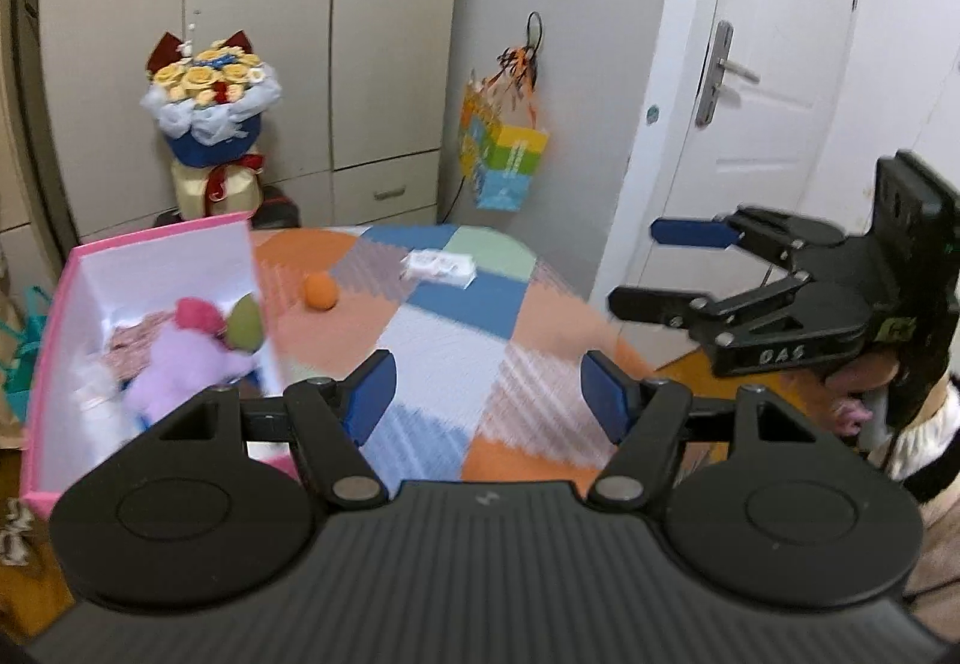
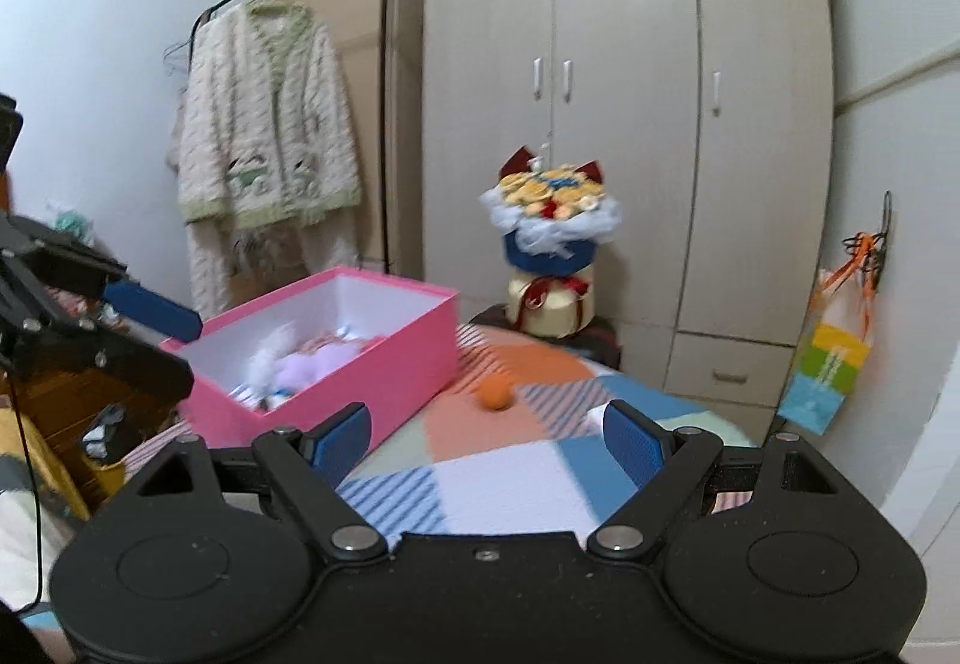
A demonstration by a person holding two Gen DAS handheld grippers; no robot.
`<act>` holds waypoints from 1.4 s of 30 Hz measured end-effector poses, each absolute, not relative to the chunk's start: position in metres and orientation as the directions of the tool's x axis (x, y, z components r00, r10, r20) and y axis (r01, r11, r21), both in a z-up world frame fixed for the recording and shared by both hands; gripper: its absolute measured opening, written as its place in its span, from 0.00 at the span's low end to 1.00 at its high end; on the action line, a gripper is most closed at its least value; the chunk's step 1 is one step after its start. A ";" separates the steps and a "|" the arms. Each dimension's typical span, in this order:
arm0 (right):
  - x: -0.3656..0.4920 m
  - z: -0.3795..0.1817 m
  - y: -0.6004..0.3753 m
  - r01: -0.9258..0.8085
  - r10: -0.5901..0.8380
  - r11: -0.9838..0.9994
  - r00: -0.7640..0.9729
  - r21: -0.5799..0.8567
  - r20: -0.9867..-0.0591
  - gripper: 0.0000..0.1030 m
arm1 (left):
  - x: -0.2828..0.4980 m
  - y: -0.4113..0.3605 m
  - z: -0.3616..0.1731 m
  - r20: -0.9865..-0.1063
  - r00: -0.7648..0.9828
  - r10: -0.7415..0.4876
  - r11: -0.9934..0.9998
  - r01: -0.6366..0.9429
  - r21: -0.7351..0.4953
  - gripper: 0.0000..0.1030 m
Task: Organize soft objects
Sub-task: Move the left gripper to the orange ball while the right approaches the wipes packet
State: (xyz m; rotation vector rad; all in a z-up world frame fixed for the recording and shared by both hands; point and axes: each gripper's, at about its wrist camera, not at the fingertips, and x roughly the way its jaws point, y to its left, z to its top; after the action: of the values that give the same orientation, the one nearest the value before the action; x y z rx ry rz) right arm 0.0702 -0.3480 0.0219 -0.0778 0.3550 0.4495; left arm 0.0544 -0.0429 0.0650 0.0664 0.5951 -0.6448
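You are looking at a counter [image 1: 456, 328] covered in a patchwork cloth of orange, blue, white and pale green blocks. On its left side sits an open pink box [image 1: 54, 340]. An orange ball [image 1: 320, 291] lies on the cloth near the box's far corner but apart from it. Farther back, a small white pack [image 1: 439, 267] rests flat on the cloth, right of the ball.

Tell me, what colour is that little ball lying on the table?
Orange. The ball shows best in the right wrist view, beside the pink box.
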 end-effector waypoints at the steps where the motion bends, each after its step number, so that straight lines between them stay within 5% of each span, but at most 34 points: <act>1: 0.076 0.021 -0.352 -0.440 0.415 0.898 0.838 0.011 -0.354 0.85 | 0.060 -0.050 0.063 -0.533 0.644 -0.549 0.805 0.580 -0.129 0.65; 15: 0.184 -0.022 -0.411 -0.434 0.473 0.881 0.786 0.190 -0.399 0.85 | 0.151 -0.124 0.018 -0.544 0.754 -0.367 0.909 0.415 -0.038 0.64; 25: 0.271 -0.066 -0.415 -0.448 0.482 0.871 0.708 0.200 -0.516 0.85 | 0.223 -0.141 -0.025 -0.562 0.802 -0.203 0.974 0.224 -0.033 0.63; 42: 0.348 -0.115 -0.389 -0.579 0.545 0.803 0.616 0.142 -0.570 0.84 | 0.309 -0.147 -0.075 -0.569 0.821 0.048 0.999 -0.033 0.037 0.63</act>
State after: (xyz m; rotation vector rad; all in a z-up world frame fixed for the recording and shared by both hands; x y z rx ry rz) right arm 0.3478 -0.3885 -0.1147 -0.0578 0.6362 0.6476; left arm 0.3094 -0.1471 -0.0746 0.0254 0.6067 0.0435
